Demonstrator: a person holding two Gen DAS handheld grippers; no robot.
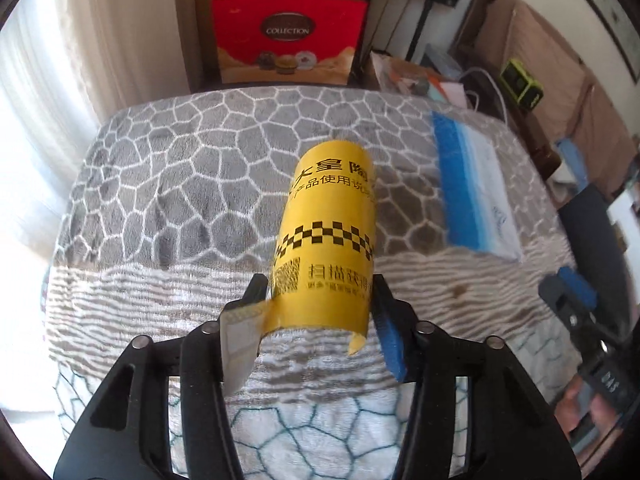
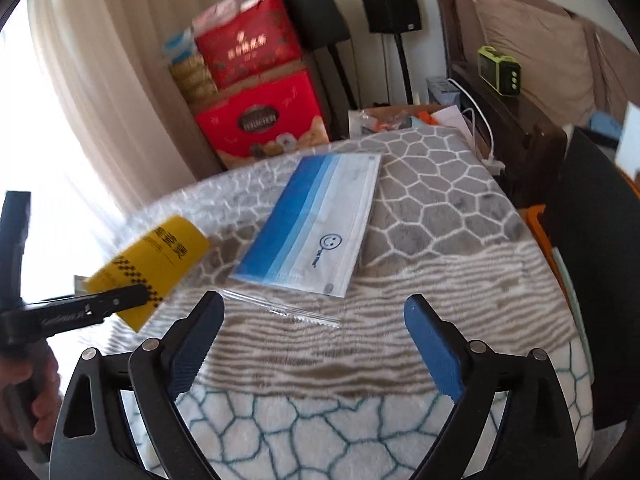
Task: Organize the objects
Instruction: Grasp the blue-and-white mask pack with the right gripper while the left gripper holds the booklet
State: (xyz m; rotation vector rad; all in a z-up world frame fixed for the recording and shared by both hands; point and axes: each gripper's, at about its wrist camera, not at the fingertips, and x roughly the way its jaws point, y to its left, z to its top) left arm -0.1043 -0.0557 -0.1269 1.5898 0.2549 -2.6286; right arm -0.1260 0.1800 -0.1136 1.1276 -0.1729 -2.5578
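A yellow rolled leaflet (image 1: 326,220) with black print and a checker band juts forward from my left gripper (image 1: 318,286), whose pads press its near end from both sides; it hangs above the patterned blanket (image 1: 180,160). In the right wrist view the same roll (image 2: 152,256) shows at the left, held by the left gripper (image 2: 92,308). My right gripper (image 2: 314,304) stands wide open with nothing between its fingers. Just beyond it lies a clear zip bag (image 2: 280,308), and behind that a blue-and-white mask packet (image 2: 316,224), also visible in the left wrist view (image 1: 472,192).
Red gift boxes (image 1: 288,36) are stacked against the wall behind the blanket-covered surface (image 2: 440,200). A cardboard box of small items (image 2: 400,118), black speakers (image 2: 390,4) and a green device (image 2: 500,70) stand at the back right. A curtain (image 2: 100,80) hangs at the left.
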